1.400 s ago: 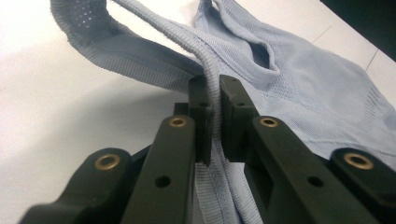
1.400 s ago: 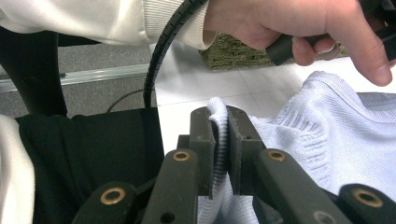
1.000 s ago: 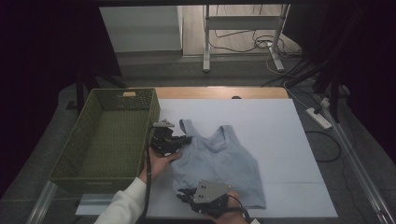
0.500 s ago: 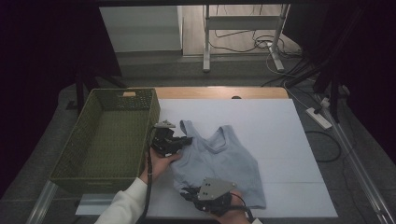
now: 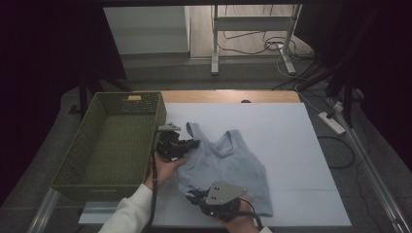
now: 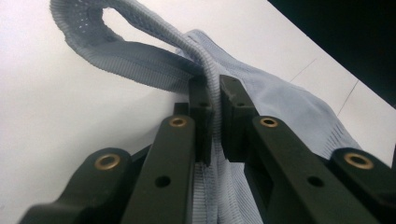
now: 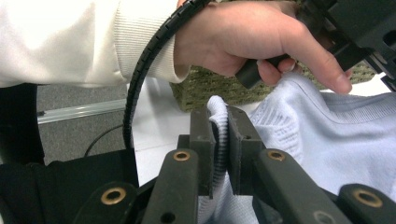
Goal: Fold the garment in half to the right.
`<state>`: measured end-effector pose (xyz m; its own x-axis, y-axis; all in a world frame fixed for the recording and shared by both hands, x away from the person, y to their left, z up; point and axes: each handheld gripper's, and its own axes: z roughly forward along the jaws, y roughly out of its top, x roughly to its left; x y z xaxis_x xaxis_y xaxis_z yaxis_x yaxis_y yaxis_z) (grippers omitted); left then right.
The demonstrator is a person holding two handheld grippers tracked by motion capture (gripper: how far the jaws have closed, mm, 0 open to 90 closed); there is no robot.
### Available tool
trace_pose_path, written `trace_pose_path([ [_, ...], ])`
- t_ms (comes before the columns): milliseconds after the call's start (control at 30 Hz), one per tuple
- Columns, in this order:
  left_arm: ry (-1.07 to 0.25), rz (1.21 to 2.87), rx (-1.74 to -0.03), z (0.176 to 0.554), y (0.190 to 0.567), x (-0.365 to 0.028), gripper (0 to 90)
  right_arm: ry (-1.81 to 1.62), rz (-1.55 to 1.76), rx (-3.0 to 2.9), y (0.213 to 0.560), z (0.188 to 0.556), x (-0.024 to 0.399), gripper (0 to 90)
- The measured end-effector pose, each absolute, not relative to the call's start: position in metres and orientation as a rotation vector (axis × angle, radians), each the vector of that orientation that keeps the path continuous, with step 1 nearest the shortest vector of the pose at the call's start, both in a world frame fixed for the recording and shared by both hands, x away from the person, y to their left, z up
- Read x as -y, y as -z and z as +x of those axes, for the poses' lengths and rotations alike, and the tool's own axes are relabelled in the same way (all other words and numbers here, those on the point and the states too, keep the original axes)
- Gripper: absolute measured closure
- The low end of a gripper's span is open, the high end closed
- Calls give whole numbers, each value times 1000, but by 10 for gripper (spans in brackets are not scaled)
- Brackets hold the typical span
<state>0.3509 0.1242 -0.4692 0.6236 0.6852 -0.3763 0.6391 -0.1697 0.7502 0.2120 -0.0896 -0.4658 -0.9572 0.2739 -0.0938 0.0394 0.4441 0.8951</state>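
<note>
A light blue knitted tank top (image 5: 228, 165) lies flat on the white table top (image 5: 272, 126). My left gripper (image 5: 190, 144) is at its upper left corner, shut on the shoulder strap (image 6: 140, 70); in the left gripper view the left gripper (image 6: 215, 100) pinches the strap between its black jaws. My right gripper (image 5: 194, 198) is at the garment's lower left hem, near the table's front edge. In the right gripper view the right gripper (image 7: 223, 122) is shut on a fold of the ribbed hem (image 7: 219, 130).
A green woven basket (image 5: 111, 141) stands at the left, right beside the left hand (image 5: 167, 167). In the right gripper view the person's left hand (image 7: 252, 37) and white sleeve (image 7: 70, 37) are close ahead. A power strip (image 5: 331, 122) lies on the floor at the right.
</note>
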Motion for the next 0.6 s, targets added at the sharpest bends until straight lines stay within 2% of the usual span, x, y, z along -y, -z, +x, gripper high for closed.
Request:
trace_pose_path([
  [600,-54,1874,-1070,353,474,-123,838,-1497,333,-2496,470,217,105,817],
])
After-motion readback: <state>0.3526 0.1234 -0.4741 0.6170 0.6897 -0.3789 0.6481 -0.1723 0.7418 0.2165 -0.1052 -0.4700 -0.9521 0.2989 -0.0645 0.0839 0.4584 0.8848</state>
